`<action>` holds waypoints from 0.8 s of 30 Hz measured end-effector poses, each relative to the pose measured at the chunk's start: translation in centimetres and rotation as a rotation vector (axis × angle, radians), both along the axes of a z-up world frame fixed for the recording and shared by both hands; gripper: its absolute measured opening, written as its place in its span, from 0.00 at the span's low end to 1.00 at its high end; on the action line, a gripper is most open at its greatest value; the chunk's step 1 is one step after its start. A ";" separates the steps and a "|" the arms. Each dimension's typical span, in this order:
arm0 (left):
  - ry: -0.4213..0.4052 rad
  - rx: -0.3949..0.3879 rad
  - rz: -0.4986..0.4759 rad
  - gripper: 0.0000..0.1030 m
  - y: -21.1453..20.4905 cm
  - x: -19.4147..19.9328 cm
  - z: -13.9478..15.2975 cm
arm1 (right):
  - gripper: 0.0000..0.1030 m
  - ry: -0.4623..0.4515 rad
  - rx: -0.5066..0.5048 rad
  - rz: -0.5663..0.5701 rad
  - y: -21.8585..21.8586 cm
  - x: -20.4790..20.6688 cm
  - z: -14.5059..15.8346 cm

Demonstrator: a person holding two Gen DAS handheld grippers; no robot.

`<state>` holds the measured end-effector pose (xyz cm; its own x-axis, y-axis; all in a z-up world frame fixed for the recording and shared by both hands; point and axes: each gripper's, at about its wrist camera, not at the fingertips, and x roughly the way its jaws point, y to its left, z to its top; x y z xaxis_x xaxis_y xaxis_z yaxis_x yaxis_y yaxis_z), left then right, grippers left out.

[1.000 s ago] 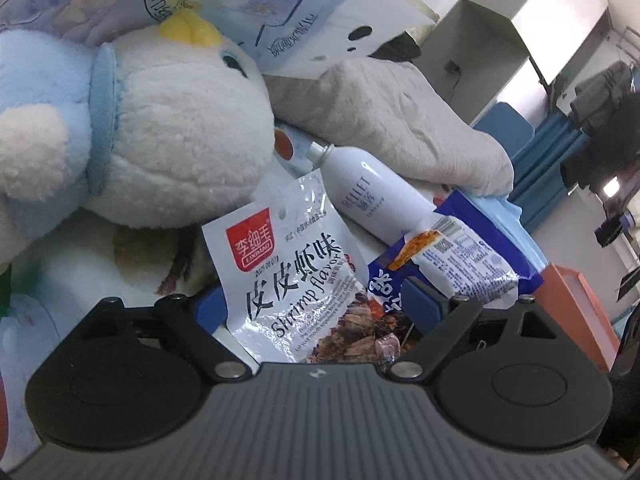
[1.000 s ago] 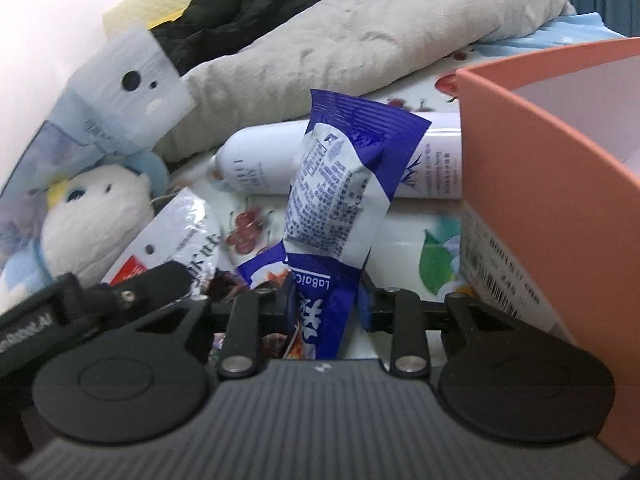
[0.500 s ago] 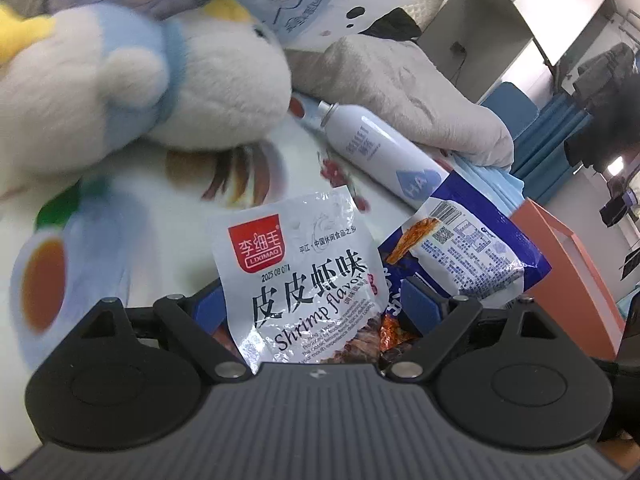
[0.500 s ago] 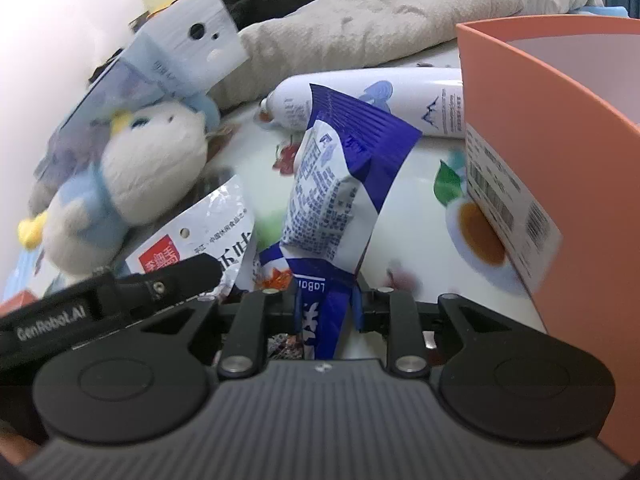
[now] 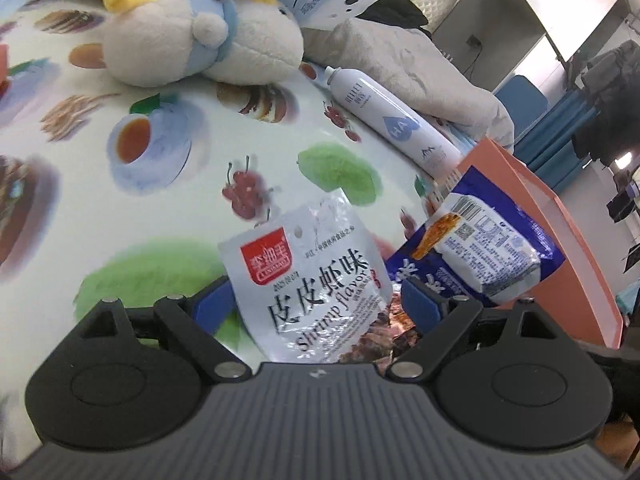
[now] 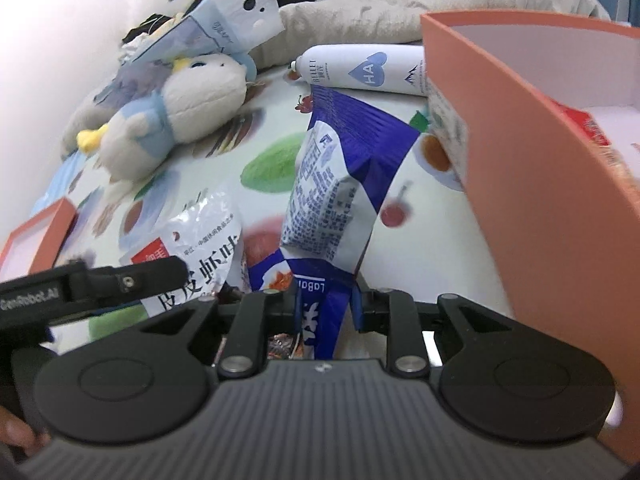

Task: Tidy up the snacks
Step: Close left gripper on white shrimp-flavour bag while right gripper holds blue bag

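Note:
My left gripper (image 5: 320, 308) is shut on a silver shrimp-flavour snack packet (image 5: 308, 276) with a red logo, held above the patterned tablecloth. The packet also shows in the right wrist view (image 6: 200, 256). My right gripper (image 6: 326, 308) is shut on a blue and white snack packet (image 6: 336, 184), which stands up between the fingers; it shows in the left wrist view (image 5: 484, 256) too. An orange box (image 6: 532, 152) stands close on the right, its inside white with a red packet (image 6: 584, 124) in it.
A plush toy (image 5: 192, 36) lies at the back of the table, beside a white spray can (image 5: 388, 120) and a grey cloth heap (image 5: 408, 60). A pale blue paper bag (image 6: 224, 28) leans over the toy. An orange lid (image 6: 36, 240) lies at the left.
Both grippers have lifted and pulled back with their packets. The plush toy and spray can now look farther away, and the orange box has come nearer on the right.

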<state>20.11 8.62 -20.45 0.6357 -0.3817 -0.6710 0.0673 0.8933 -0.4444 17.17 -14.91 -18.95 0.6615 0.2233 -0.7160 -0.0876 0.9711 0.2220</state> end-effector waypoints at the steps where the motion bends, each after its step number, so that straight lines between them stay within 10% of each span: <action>1: -0.005 0.009 0.005 0.90 -0.1 -0.6 0.2 | 0.25 -0.011 -0.016 0.008 -0.2 -0.6 0.2; 10: -0.022 0.065 -0.052 0.90 -2.8 -5.9 2.4 | 0.25 -0.022 -0.041 0.030 -1.9 -4.4 1.0; 24: -0.049 0.409 -0.316 0.89 -10.4 -5.7 1.0 | 0.25 -0.021 -0.065 0.086 -3.5 -7.5 1.9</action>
<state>14.42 -1.73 -19.42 0.5666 -0.2724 -0.7777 0.3736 0.9261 -0.0521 9.70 -18.39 -17.08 0.6564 0.2339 -0.7172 -0.1754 0.9720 0.1565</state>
